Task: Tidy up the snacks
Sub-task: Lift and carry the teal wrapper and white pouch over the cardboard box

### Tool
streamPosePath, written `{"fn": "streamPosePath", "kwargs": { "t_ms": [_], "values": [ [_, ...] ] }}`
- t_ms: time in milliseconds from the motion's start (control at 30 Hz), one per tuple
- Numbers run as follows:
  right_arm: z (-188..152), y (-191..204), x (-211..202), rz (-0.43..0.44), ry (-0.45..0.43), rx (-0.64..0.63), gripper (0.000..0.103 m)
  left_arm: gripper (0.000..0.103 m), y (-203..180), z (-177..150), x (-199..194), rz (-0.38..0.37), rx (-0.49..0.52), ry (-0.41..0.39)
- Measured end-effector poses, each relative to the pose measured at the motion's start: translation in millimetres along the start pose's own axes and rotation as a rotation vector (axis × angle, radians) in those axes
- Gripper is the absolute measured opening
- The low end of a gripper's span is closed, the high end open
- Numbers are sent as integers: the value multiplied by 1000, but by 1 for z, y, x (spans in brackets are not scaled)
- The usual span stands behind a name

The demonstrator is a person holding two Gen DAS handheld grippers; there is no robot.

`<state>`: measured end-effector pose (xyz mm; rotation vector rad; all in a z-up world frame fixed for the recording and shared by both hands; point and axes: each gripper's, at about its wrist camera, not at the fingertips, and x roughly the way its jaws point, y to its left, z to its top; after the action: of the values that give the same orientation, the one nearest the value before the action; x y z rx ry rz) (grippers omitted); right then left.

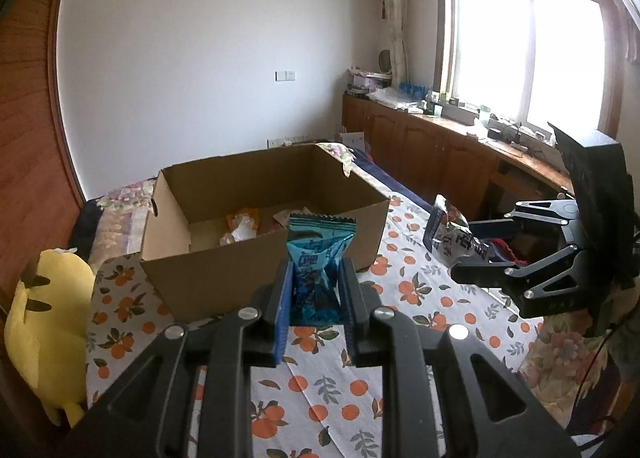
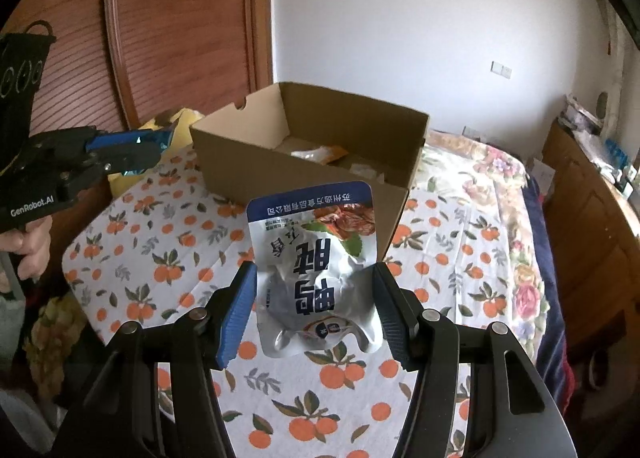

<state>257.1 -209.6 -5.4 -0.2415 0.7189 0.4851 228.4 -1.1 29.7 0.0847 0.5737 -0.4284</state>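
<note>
My left gripper (image 1: 316, 278) is shut on a small blue snack packet (image 1: 318, 258), held upright above the orange-print cloth in front of the cardboard box (image 1: 256, 258). The box stands open with a few wrapped snacks (image 1: 240, 228) on its floor. My right gripper (image 2: 316, 298) is shut on a white and navy snack pouch (image 2: 316, 262), whose sides bulge between the pads. In the left wrist view the right gripper (image 1: 468, 246) hangs at the right with that pouch (image 1: 452, 236). In the right wrist view the left gripper (image 2: 156, 148) and its blue packet (image 2: 154, 138) appear at the left.
The orange-print cloth (image 2: 160, 258) covers a bed with a floral quilt (image 2: 500, 178). A yellow plush toy (image 1: 48, 322) lies at the bed's left edge. Wooden cabinets (image 1: 432, 146) with clutter run under the window at the right. A wooden wardrobe (image 2: 180, 26) stands behind the box.
</note>
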Motion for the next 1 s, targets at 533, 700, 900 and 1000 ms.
{"fn": "streamPosePath", "kwargs": {
  "t_ms": [533,700,900,1000],
  "values": [
    [38,13,5,7,-66,-27,59,20,18,16,4,35,-13,-27],
    [46,12,17,14,-67,-31,59,20,24,23,15,46,-11,-29],
    [58,7,37,20,-59,-35,59,20,35,37,38,56,-4,-24],
    [65,4,51,24,-51,-34,59,20,41,46,49,63,-5,-24]
  ]
}}
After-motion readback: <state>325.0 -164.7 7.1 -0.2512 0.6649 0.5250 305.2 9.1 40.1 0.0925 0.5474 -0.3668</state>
